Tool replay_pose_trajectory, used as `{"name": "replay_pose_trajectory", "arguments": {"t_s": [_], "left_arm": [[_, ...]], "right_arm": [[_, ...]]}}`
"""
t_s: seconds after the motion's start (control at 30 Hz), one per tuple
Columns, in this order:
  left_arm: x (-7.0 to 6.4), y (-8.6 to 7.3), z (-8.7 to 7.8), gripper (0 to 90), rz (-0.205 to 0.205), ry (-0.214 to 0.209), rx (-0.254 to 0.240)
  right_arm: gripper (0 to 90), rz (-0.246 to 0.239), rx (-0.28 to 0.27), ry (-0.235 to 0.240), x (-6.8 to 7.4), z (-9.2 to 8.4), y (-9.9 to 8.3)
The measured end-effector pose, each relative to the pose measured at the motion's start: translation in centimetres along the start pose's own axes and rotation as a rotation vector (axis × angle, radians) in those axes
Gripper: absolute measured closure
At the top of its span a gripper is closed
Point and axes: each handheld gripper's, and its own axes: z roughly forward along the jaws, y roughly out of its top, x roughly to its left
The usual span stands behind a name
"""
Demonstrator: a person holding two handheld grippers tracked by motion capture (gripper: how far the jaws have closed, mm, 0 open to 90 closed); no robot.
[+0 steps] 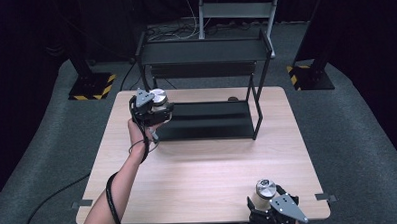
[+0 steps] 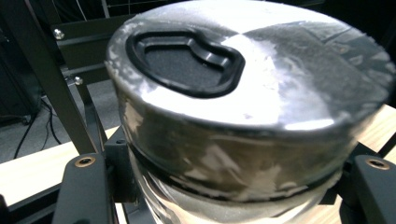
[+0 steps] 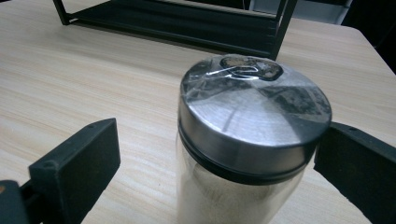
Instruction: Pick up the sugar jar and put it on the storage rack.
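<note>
A glass jar with a silver metal lid is held above the table's far left by my left gripper. The black jaws press on the jar's body just under the lid. In the high view that jar and the left gripper hang just off the left end of a black rack's lower shelf. A second silver-lidded jar stands upright on the table near its front right edge. My right gripper is open around it, with a clear gap on the left side. The high view shows this jar and the right gripper.
The black two-tier metal rack stands at the far side of the wooden table, its upper shelf high above the lower one. A rack post rises close to the left of the held jar. Grey carpet and stand bases surround the table.
</note>
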Motion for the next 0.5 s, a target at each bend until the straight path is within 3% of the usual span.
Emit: {"name": "replay_pose_trajectory", "arguments": {"t_s": [0.5], "left_arm": [[-0.1, 2.3, 0.7, 30.3, 0.015, 0.003, 0.006]], "right_arm": [[0.0, 0.002, 0.004, -0.006, -0.1, 0.0, 0.0]]}}
